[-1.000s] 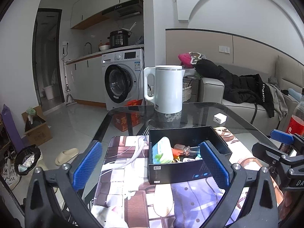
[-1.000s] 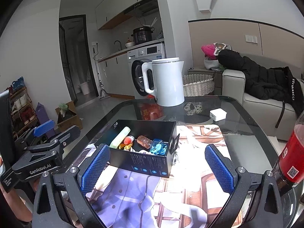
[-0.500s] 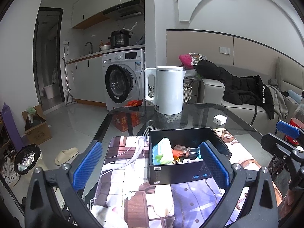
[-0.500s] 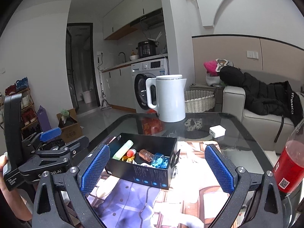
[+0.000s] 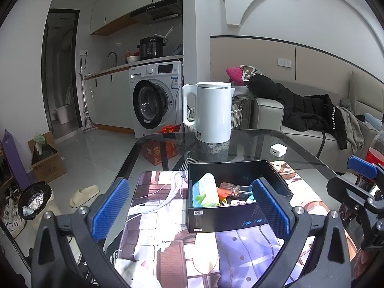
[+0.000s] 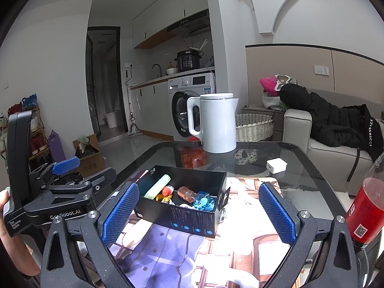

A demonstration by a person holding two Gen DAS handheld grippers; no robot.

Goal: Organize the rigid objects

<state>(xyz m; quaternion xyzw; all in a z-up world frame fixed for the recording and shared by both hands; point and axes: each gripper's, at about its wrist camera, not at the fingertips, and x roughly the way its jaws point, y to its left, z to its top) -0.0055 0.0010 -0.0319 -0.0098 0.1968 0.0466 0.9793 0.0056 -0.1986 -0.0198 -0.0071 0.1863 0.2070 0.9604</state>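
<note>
Small items fill a black box (image 6: 192, 218) resting on a printed mat (image 6: 240, 259) atop a glass table (image 6: 307, 165): a green tube (image 6: 157, 187), an amber bottle (image 6: 186, 193) and a blue piece (image 6: 204, 200) lie inside. Both the left gripper (image 5: 192, 213) and the right gripper (image 6: 199, 212) hover above the mat with jaws spread wide, holding nothing. A white kettle (image 6: 217, 122) stands beyond the box, a white charger (image 6: 276, 165) to its right, and a red drink bottle (image 6: 366, 206) at the table's right edge.
</note>
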